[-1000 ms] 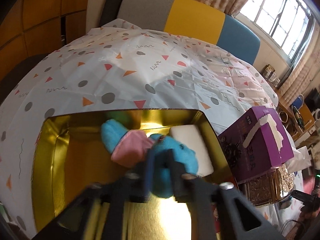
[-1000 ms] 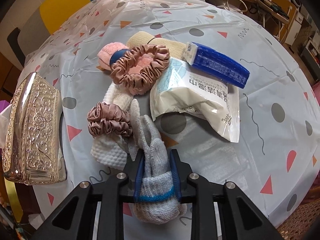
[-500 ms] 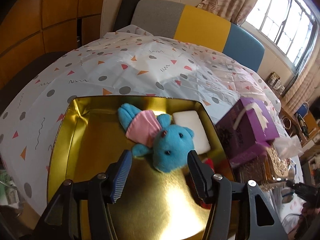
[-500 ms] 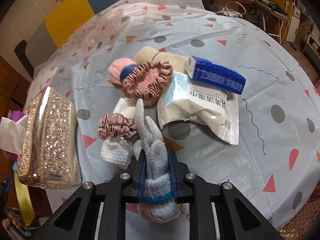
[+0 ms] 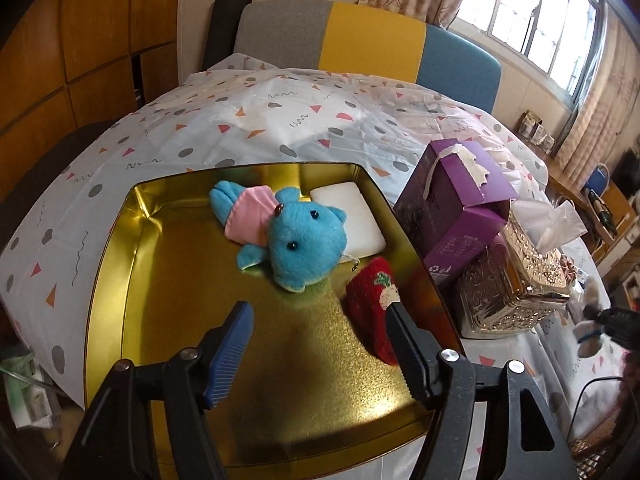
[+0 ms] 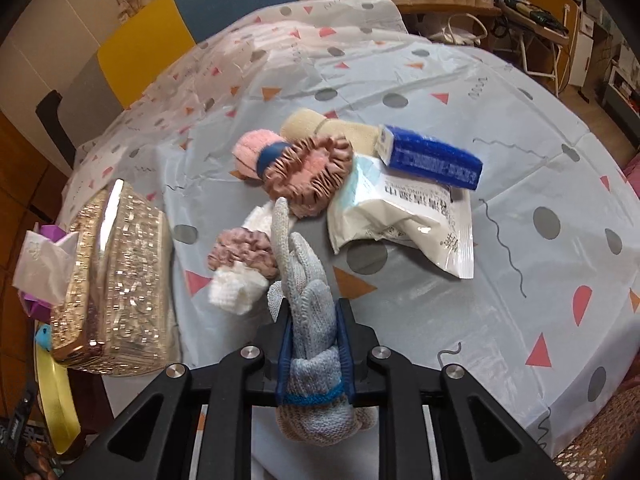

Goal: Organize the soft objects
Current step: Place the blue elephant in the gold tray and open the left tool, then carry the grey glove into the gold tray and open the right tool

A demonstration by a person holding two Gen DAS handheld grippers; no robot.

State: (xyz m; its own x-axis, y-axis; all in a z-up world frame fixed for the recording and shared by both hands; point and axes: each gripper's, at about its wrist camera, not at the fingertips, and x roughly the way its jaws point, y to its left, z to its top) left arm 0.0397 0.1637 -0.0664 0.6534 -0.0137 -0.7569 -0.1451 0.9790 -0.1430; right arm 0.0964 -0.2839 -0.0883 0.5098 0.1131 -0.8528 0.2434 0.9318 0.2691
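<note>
- Over the gold tin (image 5: pixel 120 280), as seen by the left wrist camera, the left gripper (image 5: pixel 318 316) is held with its jaws spread wide; they have just been opening, and nothing is caught between them.
- Inside the tin, a blue plush toy (image 5: pixel 296 240) with a pink wrap is seen lying free beyond the fingertips, partly against a white pad (image 5: pixel 352 216) in the far right corner.
- A red knitted item (image 5: pixel 372 308) is seen in the tin beside the right finger.
- Just outside the tin's right wall, a purple tissue box (image 5: pixel 452 208) is set next to a gilt embossed box (image 5: pixel 516 280).
- Seen from the right wrist camera, the right gripper (image 6: pixel 316 340) is clamped tight on a grey knitted glove (image 6: pixel 308 288), whose fingers stick up past the pads.
- Beyond it on the patterned tablecloth (image 6: pixel 520 280), a heap is seen: two pink scrunchies (image 6: pixel 308 176), a white knitted piece (image 6: pixel 236 284), a wipes packet (image 6: pixel 408 216) and a blue sponge (image 6: pixel 432 156) resting on the packet.
</note>
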